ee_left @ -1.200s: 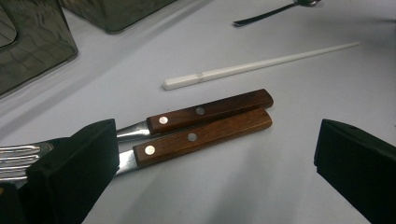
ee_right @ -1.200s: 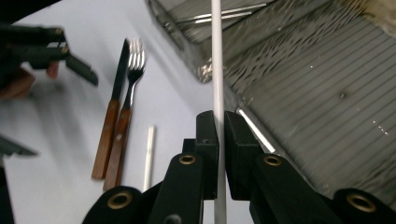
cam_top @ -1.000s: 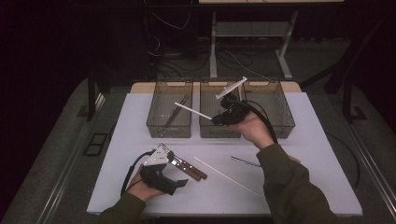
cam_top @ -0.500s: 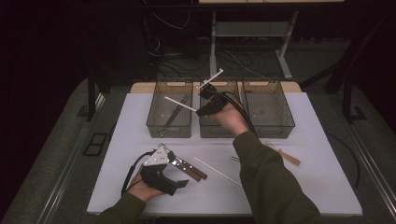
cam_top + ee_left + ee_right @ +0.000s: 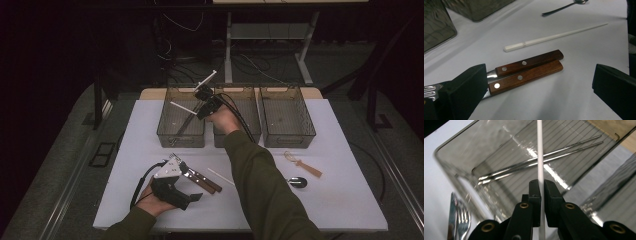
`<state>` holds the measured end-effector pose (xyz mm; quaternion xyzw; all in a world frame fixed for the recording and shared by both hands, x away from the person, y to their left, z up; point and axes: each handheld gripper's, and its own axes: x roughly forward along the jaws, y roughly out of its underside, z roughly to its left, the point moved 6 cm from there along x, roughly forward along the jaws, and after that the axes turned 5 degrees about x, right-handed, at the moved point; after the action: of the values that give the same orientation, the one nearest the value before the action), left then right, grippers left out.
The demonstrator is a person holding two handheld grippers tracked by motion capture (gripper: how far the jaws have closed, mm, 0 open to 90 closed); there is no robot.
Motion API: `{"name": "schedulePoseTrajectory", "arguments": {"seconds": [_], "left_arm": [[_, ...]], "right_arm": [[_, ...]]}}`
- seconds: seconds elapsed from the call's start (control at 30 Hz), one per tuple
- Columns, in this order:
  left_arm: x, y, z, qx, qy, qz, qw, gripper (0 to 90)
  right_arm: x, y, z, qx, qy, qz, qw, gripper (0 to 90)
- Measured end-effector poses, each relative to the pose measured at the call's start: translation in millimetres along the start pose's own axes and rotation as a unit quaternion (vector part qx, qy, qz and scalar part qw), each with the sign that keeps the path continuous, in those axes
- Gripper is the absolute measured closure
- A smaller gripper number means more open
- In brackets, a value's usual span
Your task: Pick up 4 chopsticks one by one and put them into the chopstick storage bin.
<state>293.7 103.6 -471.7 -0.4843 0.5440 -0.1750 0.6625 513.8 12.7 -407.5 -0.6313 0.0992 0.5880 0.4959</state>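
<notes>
Over left bin, slim white chopstick, clamped crosswise

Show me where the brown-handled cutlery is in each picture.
High view: the brown-handled cutlery lies at the lower middle, on the white table.
Left gripper view: in the middle, between the open fingers.
Right gripper view: just its metal ends, in the bottom left corner.
Shared landmark: the clear bins beyond it.
</notes>
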Motion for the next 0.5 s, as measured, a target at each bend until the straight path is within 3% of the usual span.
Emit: {"name": "schedulePoseTrajectory", "arguments": {"seconds": [0.17,0.23,0.5], "left_arm": [[0.5,-0.8,-0.2,0.001,0.003,-0.002,1.0,0.0],[0.1,-1.0,-0.4,0.002,0.003,-0.002,1.0,0.0],[-0.9,-1.3,-0.2,0.004,0.002,-0.001,1.0,0.0]], "right_arm": [[15.6,-6.3,2.4,0.012,-0.008,-0.001,0.9999,85.1],[18.9,-8.2,4.3,0.01,-0.001,-0.002,0.9999,84.3],[3.2,-12.2,6.0,0.006,-0.009,-0.039,0.9992,68.4]]}}
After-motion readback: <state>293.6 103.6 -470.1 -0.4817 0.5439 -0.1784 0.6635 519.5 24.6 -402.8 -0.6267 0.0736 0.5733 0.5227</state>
